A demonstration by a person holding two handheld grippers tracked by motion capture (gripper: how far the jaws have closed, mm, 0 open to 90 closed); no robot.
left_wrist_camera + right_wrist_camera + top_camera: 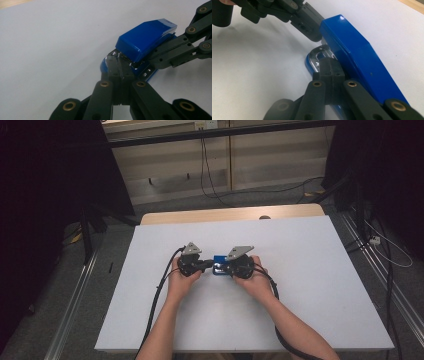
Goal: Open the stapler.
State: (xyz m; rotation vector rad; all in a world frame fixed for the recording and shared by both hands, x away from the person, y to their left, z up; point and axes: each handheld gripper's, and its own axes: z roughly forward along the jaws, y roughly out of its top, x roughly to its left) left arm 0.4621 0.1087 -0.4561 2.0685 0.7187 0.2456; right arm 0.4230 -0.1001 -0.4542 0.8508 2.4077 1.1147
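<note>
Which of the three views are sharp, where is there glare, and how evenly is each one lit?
High view: table brightly lit, surroundings dark, blue stapler small and soft. Left gripper view: the stapler is fairly sharp, with a pale sheen on its top and glints on its metal front; the left gripper looks dark. Right gripper view: small glare spot on the stapler's upper corner; the right gripper close up is slightly blurred.

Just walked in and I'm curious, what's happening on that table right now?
A person is working on a blue stapler in the middle of a white table with two handheld grippers. The stapler's top is hinged open. The left gripper has its shut jaws at the stapler's metal front end, and the right gripper presses shut jaws against the base.
</note>
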